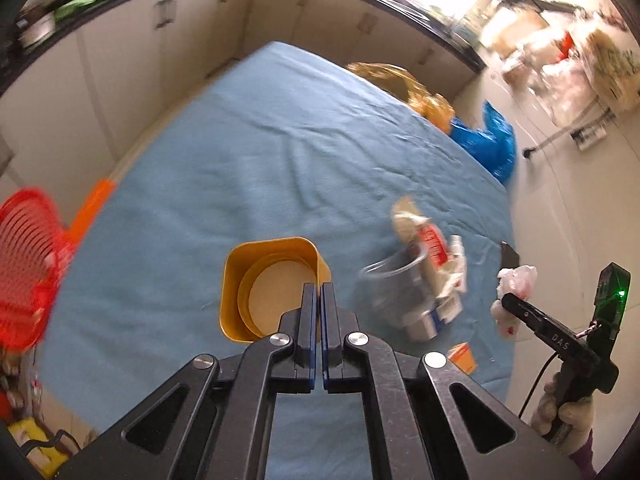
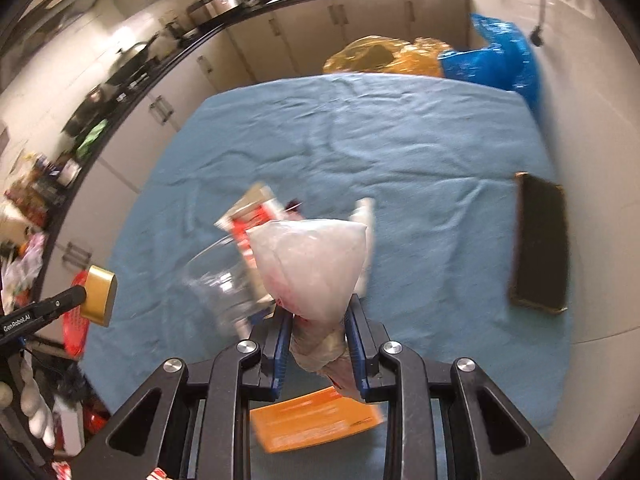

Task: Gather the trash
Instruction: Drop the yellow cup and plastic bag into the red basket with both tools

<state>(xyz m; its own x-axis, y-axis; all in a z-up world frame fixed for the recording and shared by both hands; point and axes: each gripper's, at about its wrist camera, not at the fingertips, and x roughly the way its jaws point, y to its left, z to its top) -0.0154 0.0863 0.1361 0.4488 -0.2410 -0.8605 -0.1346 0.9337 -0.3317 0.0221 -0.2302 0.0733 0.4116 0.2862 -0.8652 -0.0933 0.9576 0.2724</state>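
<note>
My left gripper (image 1: 318, 292) is shut on the rim of a yellow square tub (image 1: 272, 284) and holds it above the blue cloth; it also shows in the right wrist view (image 2: 98, 296). My right gripper (image 2: 316, 316) is shut on a crumpled white plastic bag (image 2: 310, 264) with red stains, also seen in the left wrist view (image 1: 516, 284). A clear plastic cup (image 1: 396, 292) stuffed with red-and-white wrappers (image 1: 432, 248) lies tipped on the cloth (image 1: 240, 160) between the two grippers; it also shows in the right wrist view (image 2: 224, 284).
An orange card (image 2: 316, 420) lies at the near cloth edge. A black phone (image 2: 540, 244) lies at the right. Yellow (image 2: 380, 56) and blue (image 2: 496, 60) bags sit beyond the far edge. A red basket (image 1: 24, 264) is at the left. Kitchen cabinets stand behind.
</note>
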